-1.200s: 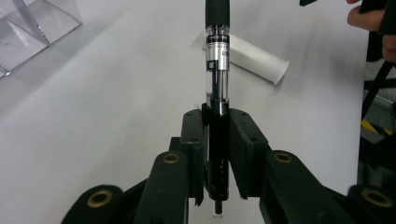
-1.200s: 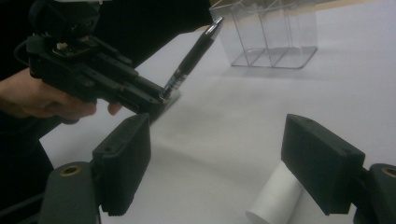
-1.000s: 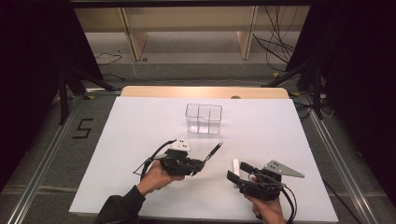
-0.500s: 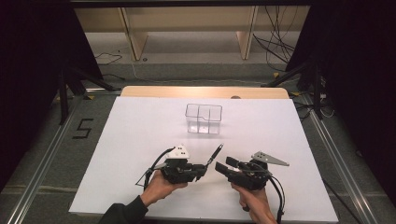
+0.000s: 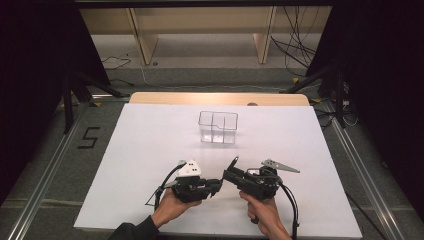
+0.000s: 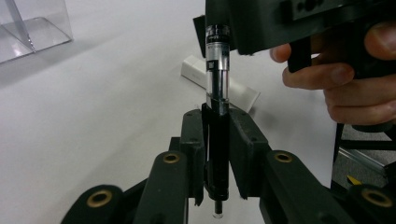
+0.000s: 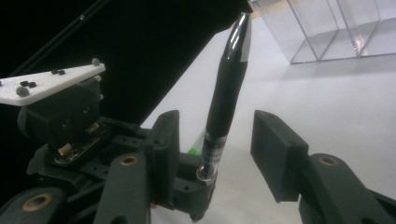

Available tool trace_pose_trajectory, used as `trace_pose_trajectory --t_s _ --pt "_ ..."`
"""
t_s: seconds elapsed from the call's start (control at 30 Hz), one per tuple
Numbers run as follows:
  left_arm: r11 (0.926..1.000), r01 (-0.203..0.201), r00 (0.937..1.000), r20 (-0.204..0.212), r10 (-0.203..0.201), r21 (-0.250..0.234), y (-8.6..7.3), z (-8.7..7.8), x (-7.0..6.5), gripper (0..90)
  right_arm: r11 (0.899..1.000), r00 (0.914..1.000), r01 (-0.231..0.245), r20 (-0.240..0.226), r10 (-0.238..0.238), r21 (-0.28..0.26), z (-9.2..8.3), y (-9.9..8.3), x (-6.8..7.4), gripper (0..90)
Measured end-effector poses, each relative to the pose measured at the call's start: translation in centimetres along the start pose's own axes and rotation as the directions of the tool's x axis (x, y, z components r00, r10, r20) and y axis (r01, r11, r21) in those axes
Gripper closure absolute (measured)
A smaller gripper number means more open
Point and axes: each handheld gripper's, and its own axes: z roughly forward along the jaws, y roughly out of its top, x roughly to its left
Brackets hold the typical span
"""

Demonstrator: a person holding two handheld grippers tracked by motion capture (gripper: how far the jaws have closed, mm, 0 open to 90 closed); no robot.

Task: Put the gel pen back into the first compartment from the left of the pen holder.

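A black pen (image 6: 217,88) with a clear section stands between the jaws of my left gripper (image 6: 215,116), which is shut on its lower part. Seen from above, the left gripper (image 5: 215,185) and right gripper (image 5: 230,175) meet near the table's front, and the pen's tip (image 5: 235,161) sticks up past them. In the right gripper view the pen (image 7: 229,79) rises between the jaws of my right gripper (image 7: 217,122). Those jaws have just been closing around it. A gap still shows on the right side, so the pads are not pressing.
A clear two-compartment box (image 5: 218,127) stands on the white table (image 5: 150,140) beyond the grippers. A small white block (image 6: 243,91) lies on the table just behind the pen. The table's front edge is close to both hands.
The right gripper has moved left to the left gripper and its jaws have narrowed around the pen. The left gripper still holds the pen and has barely shifted.
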Motion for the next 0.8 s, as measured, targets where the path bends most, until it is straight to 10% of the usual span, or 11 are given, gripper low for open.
trace_pose_trajectory --t_s 0.8 --pt "0.9999 -0.011 0.9998 0.017 0.011 -0.005 -0.28 -0.07 -0.37 76.3 0.997 0.9954 -0.079 -0.053 0.080 0.010 0.88 -0.37 -0.28 77.2"
